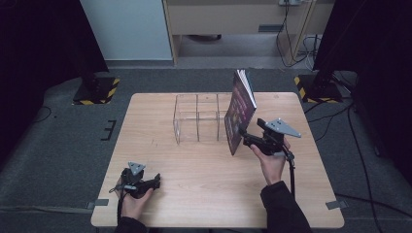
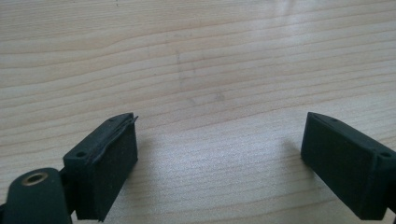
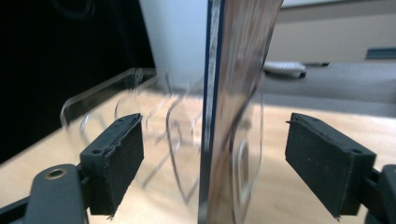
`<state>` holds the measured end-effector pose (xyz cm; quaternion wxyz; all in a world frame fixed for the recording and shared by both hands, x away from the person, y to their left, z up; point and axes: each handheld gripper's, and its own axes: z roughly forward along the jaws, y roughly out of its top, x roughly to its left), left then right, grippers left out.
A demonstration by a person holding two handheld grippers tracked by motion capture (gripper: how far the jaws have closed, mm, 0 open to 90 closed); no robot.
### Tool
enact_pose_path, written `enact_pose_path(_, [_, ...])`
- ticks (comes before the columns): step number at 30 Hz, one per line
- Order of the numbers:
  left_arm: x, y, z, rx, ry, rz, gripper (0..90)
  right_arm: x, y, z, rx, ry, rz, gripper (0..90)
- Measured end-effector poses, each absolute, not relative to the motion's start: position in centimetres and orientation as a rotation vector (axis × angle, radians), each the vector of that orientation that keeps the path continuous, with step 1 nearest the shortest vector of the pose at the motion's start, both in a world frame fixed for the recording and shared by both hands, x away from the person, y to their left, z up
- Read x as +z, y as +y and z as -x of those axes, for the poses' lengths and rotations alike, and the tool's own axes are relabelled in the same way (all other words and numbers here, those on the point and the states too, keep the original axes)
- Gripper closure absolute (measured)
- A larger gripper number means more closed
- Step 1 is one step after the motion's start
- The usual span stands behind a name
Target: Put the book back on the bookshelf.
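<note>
High view: a pale wooden table carries a clear acrylic organiser with open compartments at its far middle. A thin book with a dark purple cover stands upright on its lower edge, just beside the right end of the organiser, its top tilted toward the far right; whether it touches the organiser's wall cannot be told. The right gripper, held in the person's right hand, points left at the book's near edge. The left gripper lies low near the near-left corner of the table, in the left hand, well apart from the book.

Left gripper view: the two black jaws stand wide over bare wood grain, with nothing between them.

Right gripper view: the jaws stand wide, one on each side of the book, whose blue spine edge rises upright between them. Neither pad presses on the cover; gaps show on both sides. The clear organiser appears blurred behind the book, to the left.
</note>
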<state>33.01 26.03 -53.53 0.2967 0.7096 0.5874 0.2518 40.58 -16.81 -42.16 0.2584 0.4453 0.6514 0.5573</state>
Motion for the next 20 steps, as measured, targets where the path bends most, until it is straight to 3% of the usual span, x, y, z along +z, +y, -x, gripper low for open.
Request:
enact_pose_path(5, [-53.5,26.0,-33.0,0.673,1.565,-1.887,9.5,-44.3,-19.3,-38.4,1.414,1.904,-1.202,16.2])
enact_pose_path(20, [-53.6,26.0,-33.3,0.654,1.562,-1.899,4.4,-50.7,-25.2,-36.1,1.143,2.074,-1.351,11.5])
